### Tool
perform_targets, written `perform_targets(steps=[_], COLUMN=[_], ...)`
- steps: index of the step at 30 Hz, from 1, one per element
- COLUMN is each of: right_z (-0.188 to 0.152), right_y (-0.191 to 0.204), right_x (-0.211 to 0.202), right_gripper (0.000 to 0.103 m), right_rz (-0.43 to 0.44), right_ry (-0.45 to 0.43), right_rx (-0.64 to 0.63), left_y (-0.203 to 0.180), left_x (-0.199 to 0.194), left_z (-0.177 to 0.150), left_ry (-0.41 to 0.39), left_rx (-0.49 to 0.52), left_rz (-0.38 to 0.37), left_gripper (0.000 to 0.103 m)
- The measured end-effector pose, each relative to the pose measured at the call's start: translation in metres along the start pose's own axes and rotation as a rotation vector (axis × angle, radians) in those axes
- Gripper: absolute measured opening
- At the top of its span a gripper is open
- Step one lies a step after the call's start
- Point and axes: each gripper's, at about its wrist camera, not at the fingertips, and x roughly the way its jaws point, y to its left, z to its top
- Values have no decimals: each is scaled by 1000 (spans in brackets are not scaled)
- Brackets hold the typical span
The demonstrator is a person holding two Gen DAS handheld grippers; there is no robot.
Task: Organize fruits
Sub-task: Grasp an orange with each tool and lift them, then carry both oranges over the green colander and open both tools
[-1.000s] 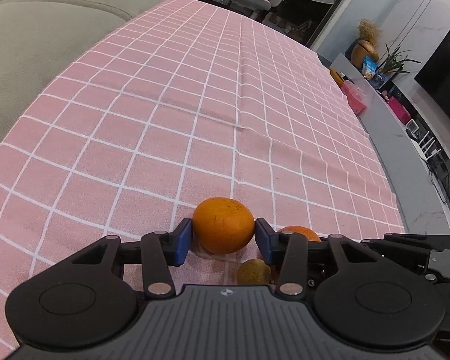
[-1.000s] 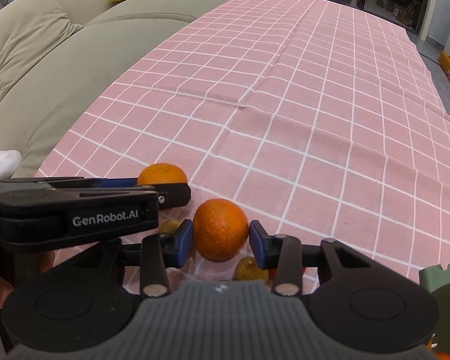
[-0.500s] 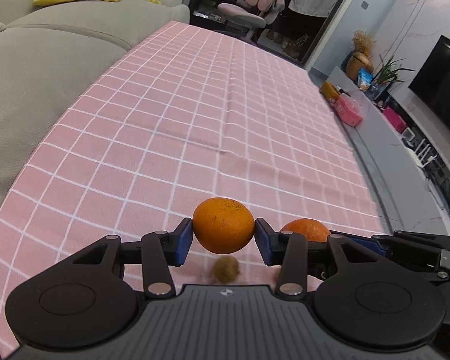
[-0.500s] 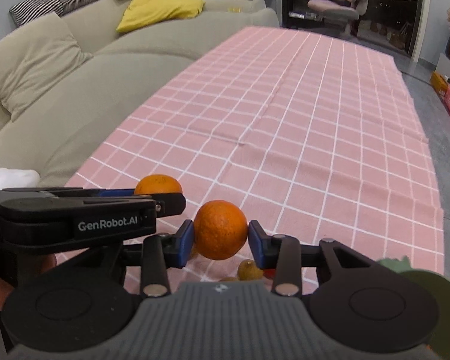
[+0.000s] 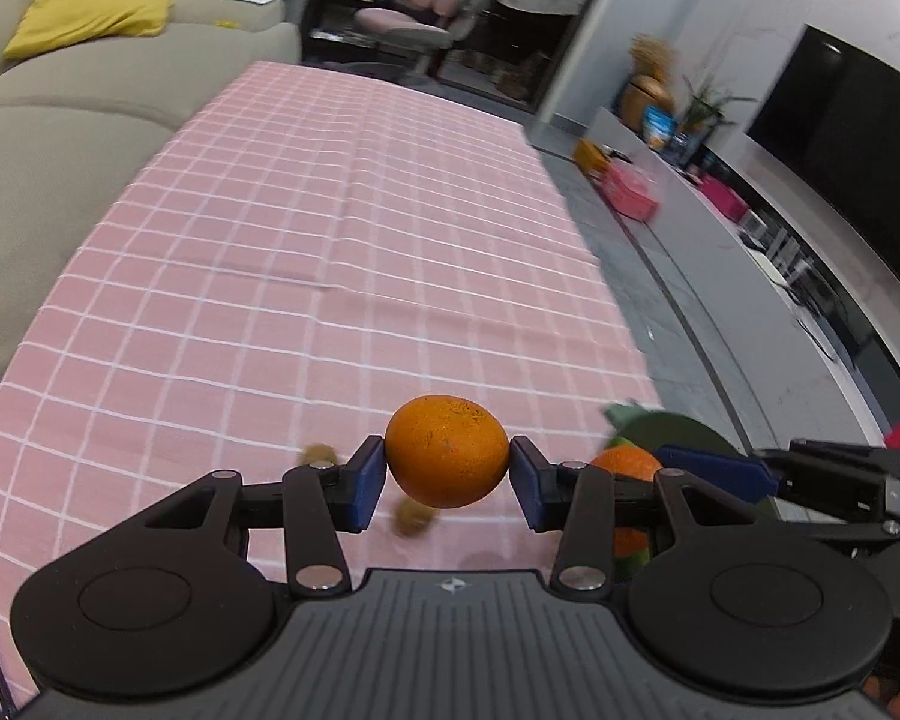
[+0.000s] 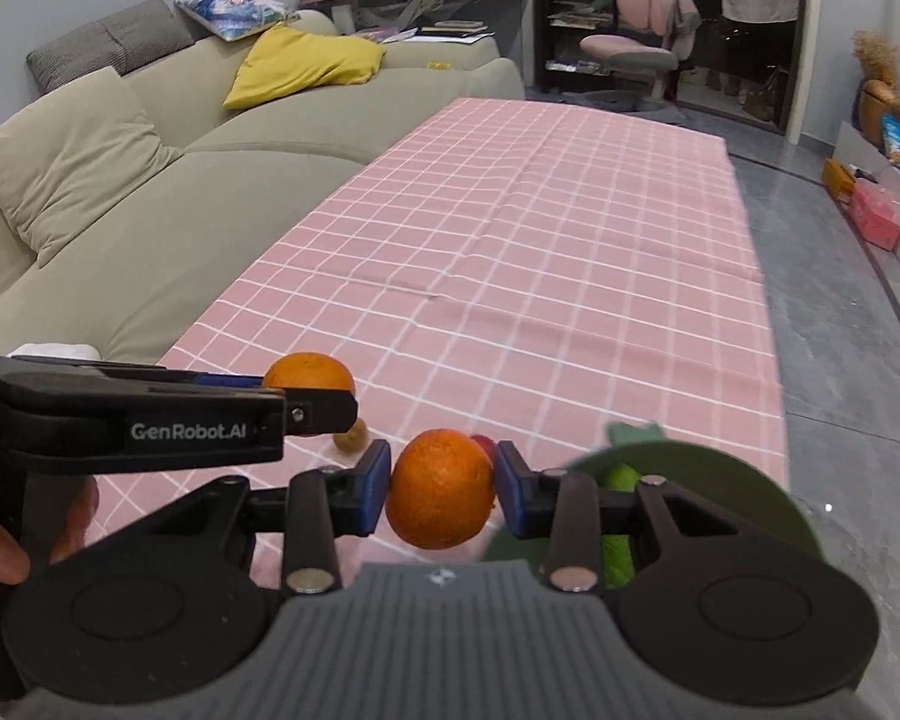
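Left wrist view: we held an orange clamped between the blue pads of the left gripper, lifted clear above the pink checked cloth; two small brown fruits lay below on the cloth. We judged this the carry step, next move a swing toward the green plate at right. Right wrist view: the right gripper likewise squeezed a second orange, raised, with the green plate just right of it already holding a green fruit; release needed lowering first.
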Motion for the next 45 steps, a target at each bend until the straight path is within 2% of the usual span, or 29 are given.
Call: perform_targets(steps=[8, 16, 20, 25, 35, 45], right_z=[-28, -57, -68, -73, -73, -59], right_y=[-35, -71, -84, -92, -95, -93], right_x=[-43, -60, -58, -48, -37, -20], right_gripper=[35, 35, 35, 35, 34, 33], right_rz=[-73, -133, -152, -136, -139, -122], right_ry=[-10, 25, 54, 84, 87, 75], right_rx=[17, 40, 28, 23, 14, 10], left_y=[-52, -88, -99, -104, -119, -118], left_x=[-6, 13, 23, 37, 53, 63], left_z=[-12, -30, -41, -47, -56, -53], left_ry=[33, 139, 185, 242, 292, 313], left_rx=[107, 198, 234, 271, 390, 411], left_rz=[-77, -167, -188, -182, -78, -72], left_gripper=[50, 50, 50, 50, 51, 51])
